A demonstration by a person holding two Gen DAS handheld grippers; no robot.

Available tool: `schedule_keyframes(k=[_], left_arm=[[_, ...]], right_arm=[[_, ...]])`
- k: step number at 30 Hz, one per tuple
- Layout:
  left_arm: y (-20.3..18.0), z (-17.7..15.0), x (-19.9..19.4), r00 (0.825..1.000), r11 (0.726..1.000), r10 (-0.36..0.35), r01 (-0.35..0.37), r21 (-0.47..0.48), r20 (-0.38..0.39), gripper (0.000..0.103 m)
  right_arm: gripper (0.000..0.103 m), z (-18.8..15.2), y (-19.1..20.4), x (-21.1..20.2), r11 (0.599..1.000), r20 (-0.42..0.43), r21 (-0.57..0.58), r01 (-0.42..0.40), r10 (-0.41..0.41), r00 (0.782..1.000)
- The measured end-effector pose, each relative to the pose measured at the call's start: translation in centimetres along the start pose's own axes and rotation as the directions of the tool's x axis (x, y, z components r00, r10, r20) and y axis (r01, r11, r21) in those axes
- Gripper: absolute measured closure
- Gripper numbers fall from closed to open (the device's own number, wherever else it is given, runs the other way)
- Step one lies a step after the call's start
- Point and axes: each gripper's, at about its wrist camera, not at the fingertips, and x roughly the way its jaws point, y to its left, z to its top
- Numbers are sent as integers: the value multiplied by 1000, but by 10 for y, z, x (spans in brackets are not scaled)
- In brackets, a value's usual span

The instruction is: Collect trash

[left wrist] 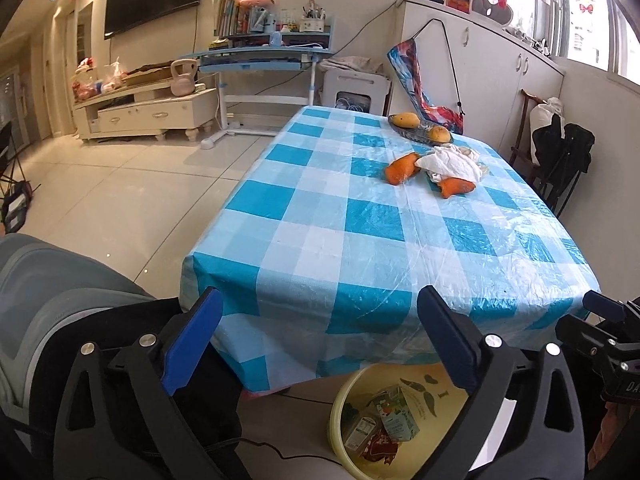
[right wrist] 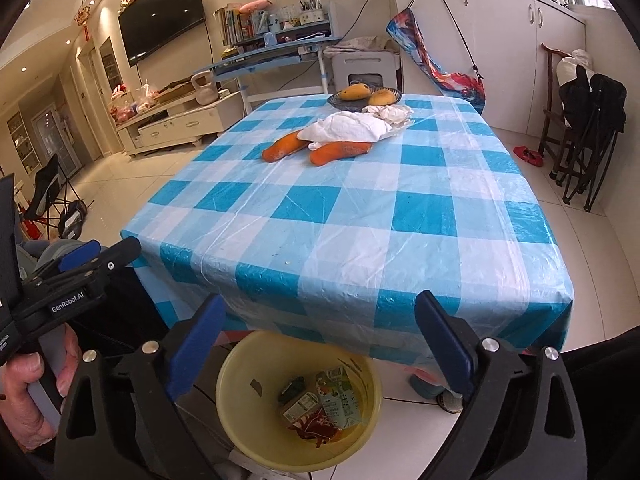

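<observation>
Both grippers hang over the near edge of the table (right wrist: 360, 216), which is covered with a blue-and-white checked cloth under clear plastic. The left gripper (left wrist: 320, 336) has its blue-padded jaws spread wide with nothing between them, and the right gripper (right wrist: 320, 336) likewise stands wide apart and empty. On the floor just below the near edge sits a yellow bin (right wrist: 240, 412), partly tucked under the overhanging cloth. Inside it lie the collected trash: small drink cartons (right wrist: 340, 400) and a red wrapper (right wrist: 316, 426), resting together on the bottom. Toward the far edge of the table a crumpled white cloth (right wrist: 352, 126) lies across two orange pieces (right wrist: 338, 151), touching both. Just behind them, at the far edge, a dark dish (right wrist: 340, 102) carries two mangoes (right wrist: 354, 91). In the right wrist view a hand (right wrist: 24, 396) grips the handle of the left gripper at the lower left.
</observation>
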Motion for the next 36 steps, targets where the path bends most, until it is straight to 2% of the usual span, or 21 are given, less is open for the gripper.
schedule_keyframes(k=[14,36], left_arm=[[-1,-1,5,1000,1000,27,-27,7,-14,8],[-2,-2,8,999,999,31,-31,12,-24,8]], right_arm=[[10,-2,3,1,1000,-7,-10,20,-20,1000],[9,-3,4,5,999,-27,-22,28,-28,999]])
